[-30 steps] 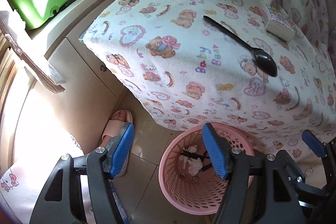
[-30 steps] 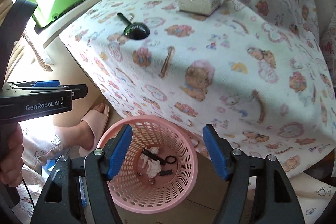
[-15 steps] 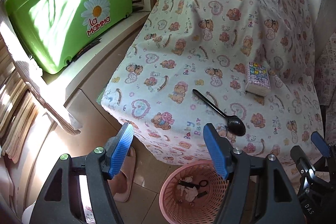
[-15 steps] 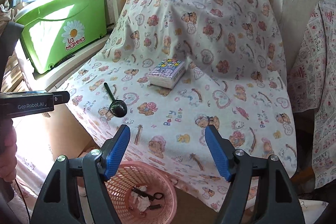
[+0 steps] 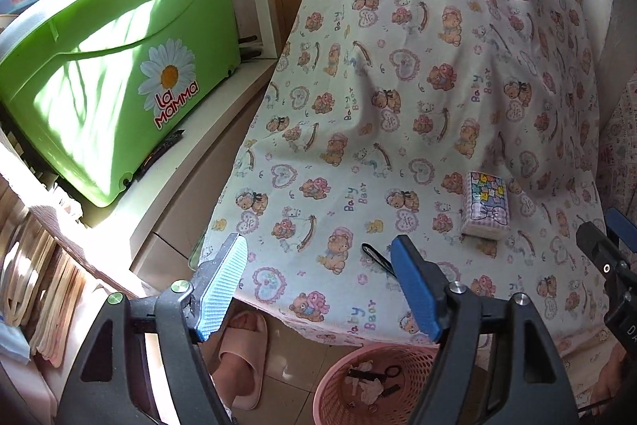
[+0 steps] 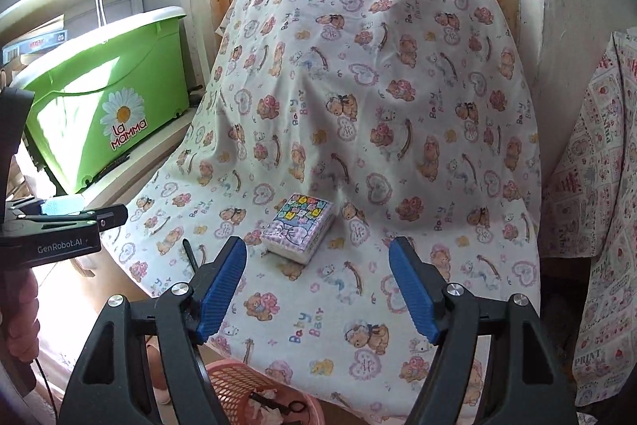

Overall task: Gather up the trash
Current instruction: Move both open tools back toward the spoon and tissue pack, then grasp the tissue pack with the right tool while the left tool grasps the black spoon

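A pink mesh basket [image 5: 338,391] stands on the floor below both grippers, with crumpled white paper [image 5: 368,383] and small black bits inside; its rim [image 6: 235,379] also shows in the right wrist view. On the bear-print cloth [image 5: 398,86] lie a black spoon [image 5: 376,257], mostly hidden behind a finger, and a tissue pack [image 5: 485,206]. My left gripper [image 5: 316,245] hangs above the cloth's front edge, its jaws opening with nothing between them. My right gripper [image 6: 318,245] is open and empty, short of the tissue pack [image 6: 298,228].
A green lidded box [image 5: 111,74] sits on a white cabinet at the left. A foot in a pink slipper [image 5: 243,357] rests on the tiled floor beside the basket. A second printed cloth [image 6: 597,186] hangs at the right. A hand [image 6: 20,321] holds the left gripper.
Both grippers have risen and tilted up from over the basket. The basket has slid to the bottom edge of both views, and the cloth with the spoon and tissue pack fills them.
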Tool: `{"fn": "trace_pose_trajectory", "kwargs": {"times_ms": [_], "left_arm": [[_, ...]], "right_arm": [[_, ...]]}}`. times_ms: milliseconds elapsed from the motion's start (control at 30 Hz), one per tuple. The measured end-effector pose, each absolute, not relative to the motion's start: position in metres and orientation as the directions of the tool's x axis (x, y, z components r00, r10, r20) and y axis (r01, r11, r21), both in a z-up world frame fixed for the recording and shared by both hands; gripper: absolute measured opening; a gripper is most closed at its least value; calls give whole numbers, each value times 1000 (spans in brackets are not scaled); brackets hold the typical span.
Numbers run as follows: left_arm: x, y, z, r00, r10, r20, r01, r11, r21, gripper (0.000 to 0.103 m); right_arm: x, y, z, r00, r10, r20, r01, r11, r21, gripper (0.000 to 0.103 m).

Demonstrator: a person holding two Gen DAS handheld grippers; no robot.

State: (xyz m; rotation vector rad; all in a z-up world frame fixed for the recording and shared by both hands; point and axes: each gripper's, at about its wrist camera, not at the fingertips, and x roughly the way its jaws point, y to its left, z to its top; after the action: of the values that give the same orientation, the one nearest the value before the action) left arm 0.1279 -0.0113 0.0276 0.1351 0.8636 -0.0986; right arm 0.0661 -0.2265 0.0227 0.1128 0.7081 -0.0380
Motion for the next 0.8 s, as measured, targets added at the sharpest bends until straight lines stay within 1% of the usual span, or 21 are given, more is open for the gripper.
{"fn": "trace_pose_trajectory", "kwargs": {"times_ms": [100, 200, 367, 500, 600, 733, 800], "left_arm": [[130, -9, 31, 676, -21, -737, 138, 986, 98, 73], [134, 1, 25, 682, -22, -731, 116, 990, 77, 73], [137, 26, 4, 650, -35, -759, 61, 998, 6, 73], [141, 37, -6, 619, -56, -783, 22, 998, -53, 73], [146, 37, -10, 609, -61, -791, 8, 997, -70, 73], [150, 32, -14, 594, -77, -801, 10, 996, -88, 73], [152, 31, -16, 587, -79, -806, 10, 996, -90, 73]], "right_arm": [[82, -240, 25, 758, 26, -652, 94, 984, 149, 76], [95, -247, 22, 760, -5, -650, 127, 982, 140, 76], [112, -237, 5, 755, -25, -655, 112, 989, 92, 76], [125, -217, -22, 741, -15, -672, 86, 994, 73, 76], [136, -207, -43, 711, -13, -703, 104, 991, 86, 76], [147, -196, -56, 704, -36, -709, 121, 990, 71, 77], [151, -192, -60, 702, -47, -711, 134, 989, 67, 79]]}}
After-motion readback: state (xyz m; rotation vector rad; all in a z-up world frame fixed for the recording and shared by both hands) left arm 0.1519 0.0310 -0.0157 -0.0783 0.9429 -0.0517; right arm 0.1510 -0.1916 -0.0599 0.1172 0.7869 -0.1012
